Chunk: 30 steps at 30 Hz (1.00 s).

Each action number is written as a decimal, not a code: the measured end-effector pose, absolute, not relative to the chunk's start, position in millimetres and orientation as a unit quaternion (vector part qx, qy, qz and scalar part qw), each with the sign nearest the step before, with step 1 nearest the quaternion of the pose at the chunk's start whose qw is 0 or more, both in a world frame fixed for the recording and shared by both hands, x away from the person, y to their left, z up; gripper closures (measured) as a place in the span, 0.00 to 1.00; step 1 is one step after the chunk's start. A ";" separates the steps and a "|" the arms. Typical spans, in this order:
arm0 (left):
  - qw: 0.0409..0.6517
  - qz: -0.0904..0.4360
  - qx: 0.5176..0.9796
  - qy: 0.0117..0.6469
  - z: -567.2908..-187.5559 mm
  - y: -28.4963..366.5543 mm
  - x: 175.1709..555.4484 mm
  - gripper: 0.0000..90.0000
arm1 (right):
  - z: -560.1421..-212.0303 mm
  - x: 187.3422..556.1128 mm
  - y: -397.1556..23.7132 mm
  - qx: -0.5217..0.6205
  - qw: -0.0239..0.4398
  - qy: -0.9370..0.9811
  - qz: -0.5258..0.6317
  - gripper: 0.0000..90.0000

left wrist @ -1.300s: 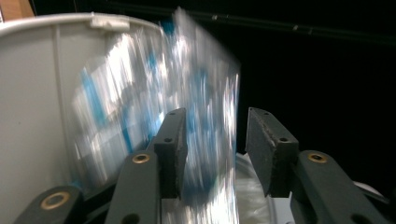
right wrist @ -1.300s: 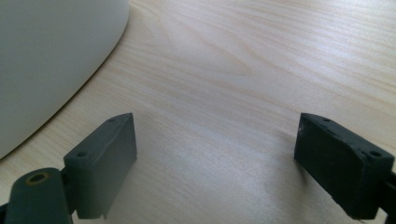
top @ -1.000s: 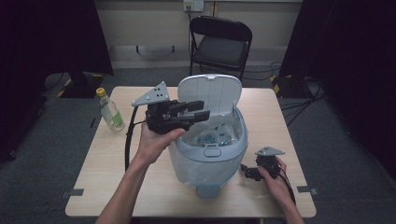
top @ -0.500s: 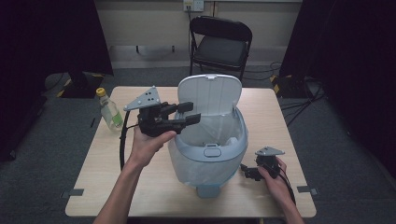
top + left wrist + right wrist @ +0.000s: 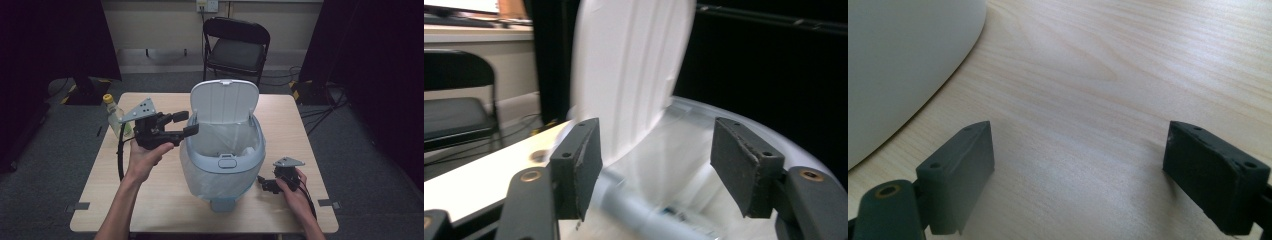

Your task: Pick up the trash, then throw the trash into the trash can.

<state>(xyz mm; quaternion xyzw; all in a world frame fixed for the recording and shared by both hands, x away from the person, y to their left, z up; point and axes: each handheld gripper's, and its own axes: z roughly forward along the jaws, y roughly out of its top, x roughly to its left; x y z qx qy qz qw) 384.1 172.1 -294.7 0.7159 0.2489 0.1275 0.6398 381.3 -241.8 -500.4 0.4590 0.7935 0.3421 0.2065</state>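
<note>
A pale blue lidded bin (image 5: 224, 162) stands mid-table with its white lid (image 5: 225, 100) up and a clear bag lining it. My left gripper (image 5: 187, 123) hovers at the bin's left rim and points right toward it. Its jaws have just been opening and now stand open with nothing between them. In the left gripper view, the gripper (image 5: 659, 170) faces the raised lid (image 5: 634, 65), and a blurred pale thing (image 5: 644, 217) lies inside the bin. My right gripper (image 5: 264, 184) rests open on the table right of the bin; between its pads (image 5: 960, 172) is bare wood.
A clear bottle with a yellow cap (image 5: 113, 114) stands near the table's (image 5: 150, 205) left edge, behind my left hand. A black folding chair (image 5: 235, 47) stands beyond the far edge. The bin's wall (image 5: 898, 65) lies close to the right gripper.
My left gripper has drawn back leftward and a little lower, from over the bin's opening to beside its left rim. Its jaws stand wider. The right hand has stayed put.
</note>
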 end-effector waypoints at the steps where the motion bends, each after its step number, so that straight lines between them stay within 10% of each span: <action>1: 0.635 0.136 0.719 0.249 -295.6 174.7 384.7 0.40 | -500.4 381.3 -241.7 0.459 0.207 0.794 0.342 0.13; 30: 0.536 0.186 0.703 0.430 -392.0 288.9 411.3 0.36 | -500.4 381.0 -241.9 0.459 0.207 0.794 0.342 0.13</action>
